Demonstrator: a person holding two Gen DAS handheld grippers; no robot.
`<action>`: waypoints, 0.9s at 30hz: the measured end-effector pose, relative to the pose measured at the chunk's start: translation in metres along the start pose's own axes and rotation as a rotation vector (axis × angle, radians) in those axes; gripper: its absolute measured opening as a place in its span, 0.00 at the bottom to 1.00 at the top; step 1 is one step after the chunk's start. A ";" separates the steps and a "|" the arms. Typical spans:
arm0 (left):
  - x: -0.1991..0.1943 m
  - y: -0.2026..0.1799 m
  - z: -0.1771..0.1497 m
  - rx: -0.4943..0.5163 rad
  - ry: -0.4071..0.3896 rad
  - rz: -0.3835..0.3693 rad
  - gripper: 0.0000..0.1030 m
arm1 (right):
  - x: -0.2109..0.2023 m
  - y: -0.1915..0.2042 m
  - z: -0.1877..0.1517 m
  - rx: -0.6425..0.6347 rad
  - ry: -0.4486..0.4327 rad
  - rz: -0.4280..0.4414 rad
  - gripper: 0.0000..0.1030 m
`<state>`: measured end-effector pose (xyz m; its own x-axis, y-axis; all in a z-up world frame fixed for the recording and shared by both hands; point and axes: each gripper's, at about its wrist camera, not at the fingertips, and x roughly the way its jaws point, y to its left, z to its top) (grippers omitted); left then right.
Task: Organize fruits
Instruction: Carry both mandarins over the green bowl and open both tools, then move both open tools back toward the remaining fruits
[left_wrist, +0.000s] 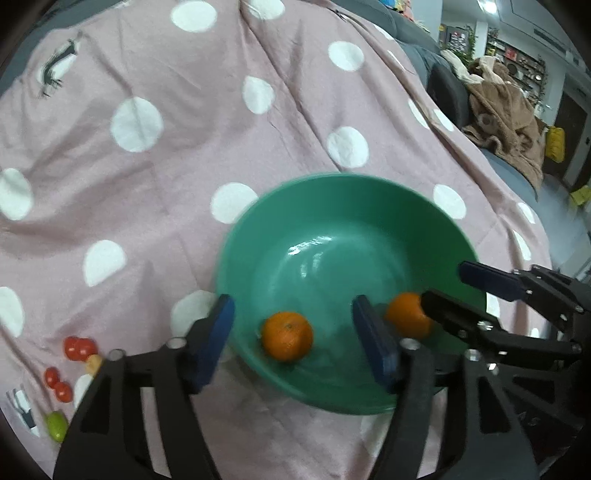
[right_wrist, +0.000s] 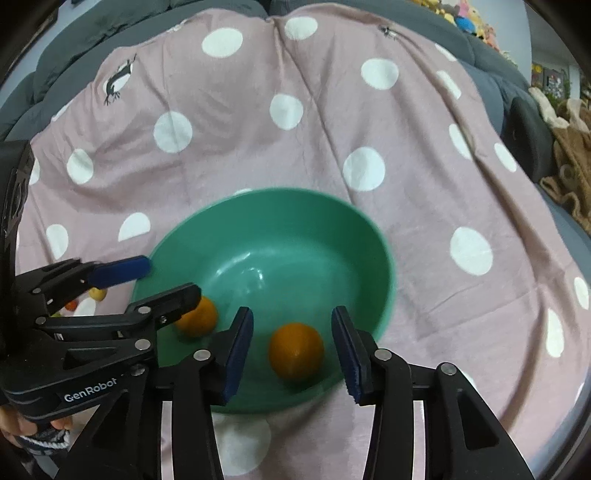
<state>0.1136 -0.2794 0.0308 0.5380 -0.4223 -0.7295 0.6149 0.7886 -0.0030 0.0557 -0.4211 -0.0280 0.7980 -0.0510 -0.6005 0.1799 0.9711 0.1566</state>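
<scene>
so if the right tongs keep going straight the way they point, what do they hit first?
Most likely the orange lying between the open right tongs, inside the green bowl; depth is uncertain, so the bowl floor may come first.

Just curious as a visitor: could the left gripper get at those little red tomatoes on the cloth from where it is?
Probably yes. The left gripper is open over the green bowl, holding nothing, and the red tomatoes lie uncovered on the spotted cloth beside it, nothing between.

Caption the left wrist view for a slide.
Two oranges lie loose in the green bowl between open grippers.
</scene>
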 end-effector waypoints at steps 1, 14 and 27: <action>-0.007 0.001 -0.001 -0.004 -0.013 0.001 0.73 | -0.004 0.000 -0.001 0.003 -0.008 0.003 0.45; -0.080 0.040 -0.078 -0.115 0.011 0.191 0.94 | -0.048 0.041 -0.036 -0.012 -0.008 0.265 0.46; -0.138 0.074 -0.145 -0.235 -0.005 0.293 0.94 | -0.070 0.106 -0.057 -0.137 0.023 0.394 0.46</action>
<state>0.0016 -0.0977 0.0322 0.6745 -0.1651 -0.7195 0.2856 0.9571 0.0481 -0.0144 -0.3015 -0.0142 0.7773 0.3339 -0.5331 -0.2158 0.9376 0.2727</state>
